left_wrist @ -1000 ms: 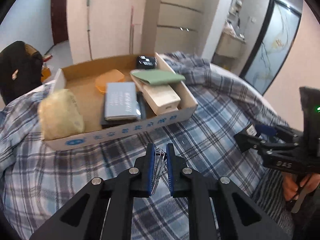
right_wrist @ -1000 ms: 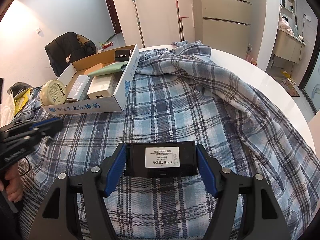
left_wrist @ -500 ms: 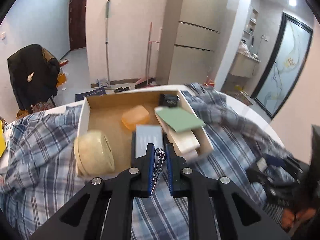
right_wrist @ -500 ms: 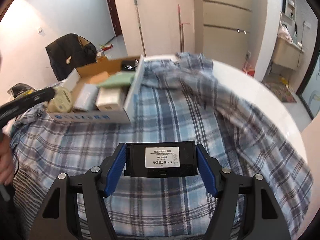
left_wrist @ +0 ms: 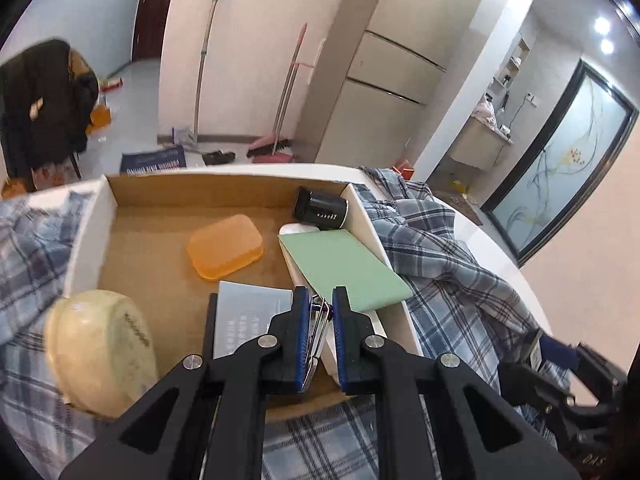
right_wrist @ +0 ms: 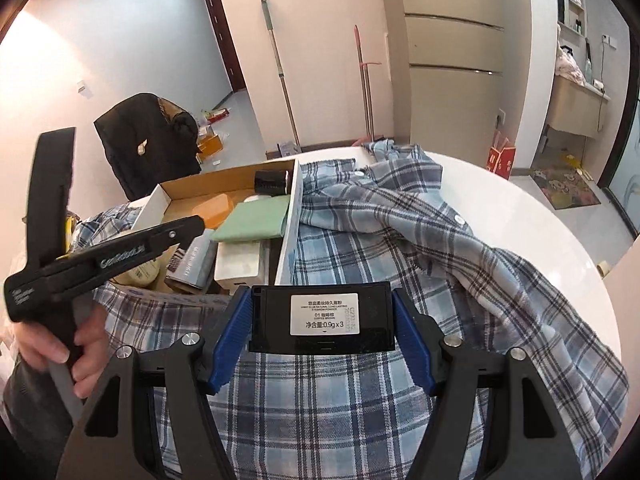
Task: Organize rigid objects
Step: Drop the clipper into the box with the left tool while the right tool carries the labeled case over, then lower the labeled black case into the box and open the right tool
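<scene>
My left gripper [left_wrist: 320,296] is shut on a small shiny metal clip-like piece [left_wrist: 317,322] and hangs over the near right part of the open cardboard box [left_wrist: 86,248]. From the right wrist view the left gripper [right_wrist: 194,224] reaches over the box [right_wrist: 291,216], with a hand [right_wrist: 86,344] on its handle. My right gripper [right_wrist: 322,300] is shut on a flat black case [right_wrist: 324,316] with a white label, held above the plaid cloth [right_wrist: 400,248] to the right of the box.
In the box lie an orange soap case [left_wrist: 225,246], a green pad [left_wrist: 344,270] on a white box, a black cylinder [left_wrist: 320,210], a grey booklet [left_wrist: 250,320] and a round cream tin [left_wrist: 100,344]. The cloth covers a round white table [right_wrist: 540,216].
The left gripper has moved forward from the cloth to over the box, still holding the metal piece. The right gripper has risen a little with the black case.
</scene>
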### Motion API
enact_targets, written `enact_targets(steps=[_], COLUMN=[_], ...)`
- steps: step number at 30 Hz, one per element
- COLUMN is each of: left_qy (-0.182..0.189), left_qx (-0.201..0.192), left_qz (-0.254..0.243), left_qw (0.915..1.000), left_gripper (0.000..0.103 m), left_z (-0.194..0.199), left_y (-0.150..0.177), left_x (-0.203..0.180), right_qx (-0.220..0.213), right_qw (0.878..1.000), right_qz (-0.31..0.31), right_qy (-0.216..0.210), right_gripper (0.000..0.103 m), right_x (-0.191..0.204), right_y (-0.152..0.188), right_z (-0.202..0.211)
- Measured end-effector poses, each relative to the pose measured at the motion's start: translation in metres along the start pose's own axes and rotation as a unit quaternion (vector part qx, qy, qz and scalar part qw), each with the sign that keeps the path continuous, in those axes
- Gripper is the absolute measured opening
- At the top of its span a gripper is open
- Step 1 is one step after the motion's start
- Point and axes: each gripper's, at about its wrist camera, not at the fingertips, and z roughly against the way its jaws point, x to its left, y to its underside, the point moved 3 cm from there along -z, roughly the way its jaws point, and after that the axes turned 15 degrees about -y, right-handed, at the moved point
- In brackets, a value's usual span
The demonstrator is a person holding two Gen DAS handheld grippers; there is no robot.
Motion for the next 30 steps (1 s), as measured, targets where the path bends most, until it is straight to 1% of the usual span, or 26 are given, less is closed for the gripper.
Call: enact_targets(steps=[5, 7, 11, 16, 17, 19, 20, 21, 22, 23, 24, 25, 26, 27, 29, 30], left_qy=[-0.002, -0.007, 0.001, -0.012, -0.015, -0.039, -0.049, -0.058, -0.062, -0.071, -0.079, -0.086, -0.088, -0.088, -0.09, -0.093], left_qx=[0.002, -0.003, -0.004, -0.012, -0.018, -0.046, -0.062, -0.086, -0.106, -0.138, -0.164, -0.202, -0.225, -0.238, -0.249, -0.259], left_qz=[0.019, 0.017, 0.017, 0.027, 0.029, 0.022, 0.016, 0.008, 0.005, 0.005, 0.008, 0.014, 0.016, 0.013, 0.007, 0.005], left_qw=[0.9998, 0.9998, 0.9998, 0.9995, 0.9993, 0.9979, 0.9967, 0.9946, 0.9925, 0.9879, 0.9832, 0.9756, 0.9703, 0.9672, 0.9644, 0.9613], left_gripper=[0.013, 0.013, 0.013, 0.013, 0.013, 0.013, 0.015, 0.026, 0.047, 0.061, 0.087, 0.091, 0.091, 0.091, 0.092, 0.092], left_z=[-0.016, -0.015, -0.014, -0.006, -0.002, 0.014, 0.022, 0.035, 0.046, 0.062, 0.074, 0.092, 0.105, 0.116, 0.131, 0.139], left_y=[0.003, 0.003, 0.005, 0.004, 0.003, -0.001, -0.003, -0.007, -0.009, -0.012, -0.014, -0.015, -0.016, -0.018, -0.022, -0.024], left_x=[0.009, 0.009, 0.01, 0.012, 0.013, 0.014, 0.014, 0.014, 0.015, 0.016, 0.018, 0.021, 0.024, 0.025, 0.029, 0.033], right_qx=[0.008, 0.009, 0.012, 0.014, 0.014, 0.012, 0.012, 0.01, 0.009, 0.007, 0.005, 0.002, -0.002, -0.006, -0.015, -0.02], right_qw=[1.0, 1.0, 1.0, 1.0, 1.0, 1.0, 1.0, 1.0, 1.0, 1.0, 1.0, 1.0, 1.0, 1.0, 0.999, 0.999], right_qz=[-0.01, -0.013, -0.017, -0.014, -0.013, -0.007, -0.004, 0.001, 0.005, 0.01, 0.016, 0.021, 0.025, 0.029, 0.038, 0.043], right_qy=[-0.003, -0.005, -0.006, -0.004, -0.004, -0.001, 0.0, 0.001, 0.003, 0.004, 0.005, 0.005, 0.006, 0.005, 0.001, -0.002], right_gripper=[0.067, 0.067, 0.067, 0.067, 0.067, 0.067, 0.067, 0.067, 0.067, 0.067, 0.067, 0.067, 0.067, 0.067, 0.067, 0.067], right_x=[-0.008, -0.011, -0.014, -0.012, -0.01, -0.007, -0.004, -0.001, 0.002, 0.005, 0.01, 0.014, 0.018, 0.023, 0.034, 0.041], right_y=[0.004, 0.006, 0.008, 0.008, 0.008, 0.005, 0.004, 0.002, 0.0, -0.002, -0.006, -0.01, -0.014, -0.019, -0.029, -0.034], right_z=[-0.007, -0.008, -0.01, -0.01, -0.009, -0.007, -0.006, -0.004, -0.001, 0.001, 0.002, 0.004, 0.006, 0.008, 0.01, 0.011])
